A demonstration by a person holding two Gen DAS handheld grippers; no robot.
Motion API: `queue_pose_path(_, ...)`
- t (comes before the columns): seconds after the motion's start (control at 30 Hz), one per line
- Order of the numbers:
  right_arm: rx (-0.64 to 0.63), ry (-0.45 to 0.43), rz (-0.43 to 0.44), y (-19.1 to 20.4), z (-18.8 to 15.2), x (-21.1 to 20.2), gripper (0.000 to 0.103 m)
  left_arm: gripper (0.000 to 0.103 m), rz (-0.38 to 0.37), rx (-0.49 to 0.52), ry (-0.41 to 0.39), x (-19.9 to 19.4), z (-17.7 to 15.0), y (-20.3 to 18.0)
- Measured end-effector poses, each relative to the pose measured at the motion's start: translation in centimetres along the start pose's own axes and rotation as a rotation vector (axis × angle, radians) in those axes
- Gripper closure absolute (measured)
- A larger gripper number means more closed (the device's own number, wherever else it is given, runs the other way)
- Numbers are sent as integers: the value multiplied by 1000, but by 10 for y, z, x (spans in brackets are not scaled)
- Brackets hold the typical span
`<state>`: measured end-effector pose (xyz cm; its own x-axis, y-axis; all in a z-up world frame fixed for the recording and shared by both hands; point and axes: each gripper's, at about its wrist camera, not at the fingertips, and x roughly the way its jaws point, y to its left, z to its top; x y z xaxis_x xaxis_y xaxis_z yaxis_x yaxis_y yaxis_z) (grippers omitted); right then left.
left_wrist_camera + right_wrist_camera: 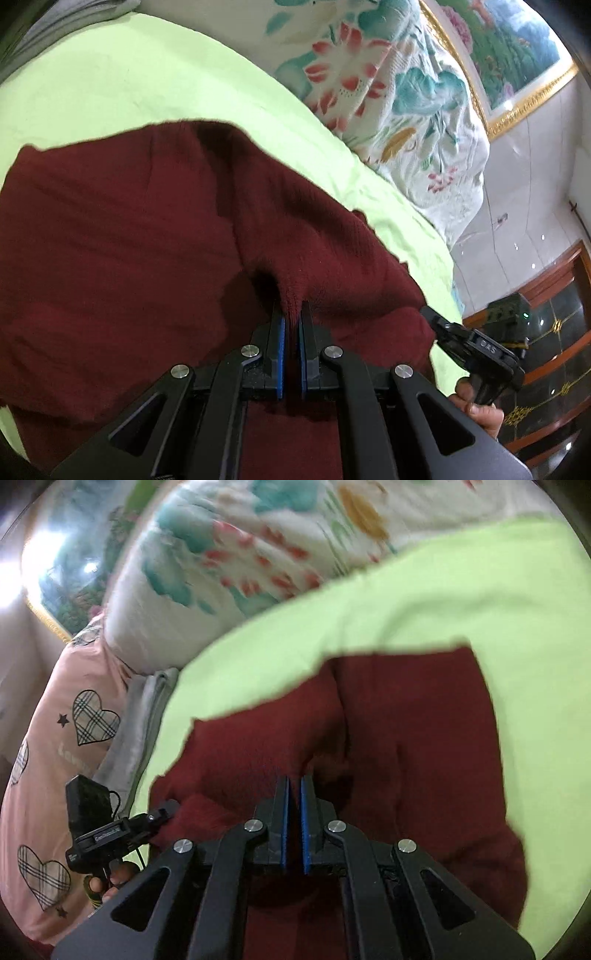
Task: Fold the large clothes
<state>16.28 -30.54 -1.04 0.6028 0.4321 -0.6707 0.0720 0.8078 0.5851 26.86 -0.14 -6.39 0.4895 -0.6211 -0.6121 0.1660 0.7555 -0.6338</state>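
A dark red knitted sweater [129, 240] lies spread on a light green bed sheet [110, 81]. My left gripper [291, 308] is shut on a pinched ridge of the sweater's near edge, and the cloth rises in a fold from the blue pads. In the right wrist view the sweater [424, 738] fills the middle, and my right gripper [294, 781] stands shut with bunched knit at its tips. Each gripper shows in the other's view, held by a hand at the sweater's edge: the right gripper [428, 314] and the left gripper [170, 808].
A floral quilt [388, 92] is heaped along the far side of the bed. A pink pillow with plaid hearts [55, 738] and a grey cloth [144, 716] lie at the sheet's left edge. A gold-framed painting [517, 55] hangs on the wall; a wooden cabinet [554, 350] stands beyond.
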Motion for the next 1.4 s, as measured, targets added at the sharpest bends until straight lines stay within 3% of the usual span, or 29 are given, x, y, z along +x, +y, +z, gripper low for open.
queue_pose_path(0.07,65,5,30,-15,-7,2,94,98,-13,22,7,-1,-8,2)
queue_pose_path(0.17,99,-33,-16,-22,-8,-7,89,97,-7,56,44,1,-19,2)
queue_pose_path(0.3,3,-92,47,12,-5,-23,89,96,27,86,64,4,-27,-1)
queue_pose_path(0.37,-71,-42,67,32,-10,-11,88,96,52,78,66,6,-26,-1)
queue_pose_path(0.43,-109,36,-28,34,-19,10,88,96,75,72,66,7,-25,0)
queue_pose_path(0.47,-91,73,-114,27,-23,22,88,96,87,65,64,6,-24,1)
queue_pose_path(0.5,-60,96,-143,18,-25,29,89,96,88,63,64,3,-24,4)
queue_pose_path(0.6,49,75,-88,-3,-27,25,91,96,133,65,50,-5,-21,8)
queue_pose_path(0.8,2,17,-68,21,-33,-9,73,99,126,34,29,-25,-24,11)
queue_pose_path(0.9,-2,1,-63,25,-46,-28,71,99,130,46,26,-40,-34,9)
queue_pose_path(1.17,54,-10,-99,5,-92,-72,68,77,183,60,17,-104,-93,22)
queue_pose_path(1.27,70,-9,-116,-5,-110,-87,67,61,212,40,4,-131,-115,37)
queue_pose_path(1.33,76,-13,-131,-10,-121,-97,63,50,221,18,-3,-148,-128,48)
queue_pose_path(1.4,80,-26,-144,-15,-128,-109,56,48,229,4,-7,-161,-137,58)
